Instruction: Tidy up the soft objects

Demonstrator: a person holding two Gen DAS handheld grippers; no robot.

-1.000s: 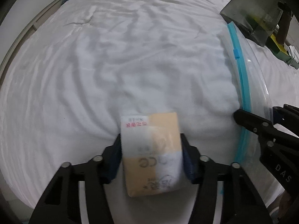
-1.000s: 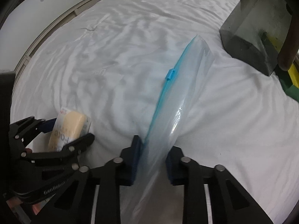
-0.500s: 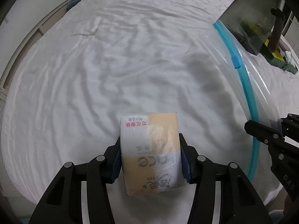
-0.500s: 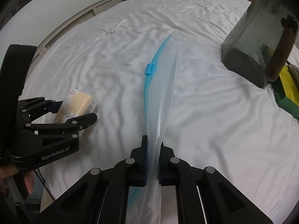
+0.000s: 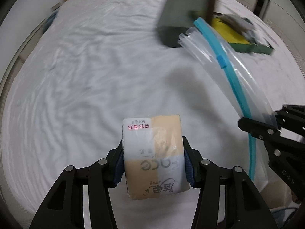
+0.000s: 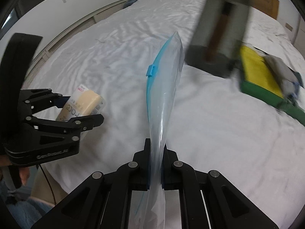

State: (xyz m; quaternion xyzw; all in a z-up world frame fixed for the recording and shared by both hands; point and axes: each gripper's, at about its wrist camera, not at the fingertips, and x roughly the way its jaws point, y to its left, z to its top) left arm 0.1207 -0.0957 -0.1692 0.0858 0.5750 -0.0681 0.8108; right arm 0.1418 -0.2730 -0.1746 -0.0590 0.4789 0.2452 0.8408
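Left wrist view, left gripper fingers clamped on tissue pack above white bed, right gripper fingers pinched on clear zip bag w/ blue slider, held upright, dark bin & yellow-green box at back.

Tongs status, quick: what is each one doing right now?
Left tongs: closed on the tissue pack.
Right tongs: closed on the zip bag.
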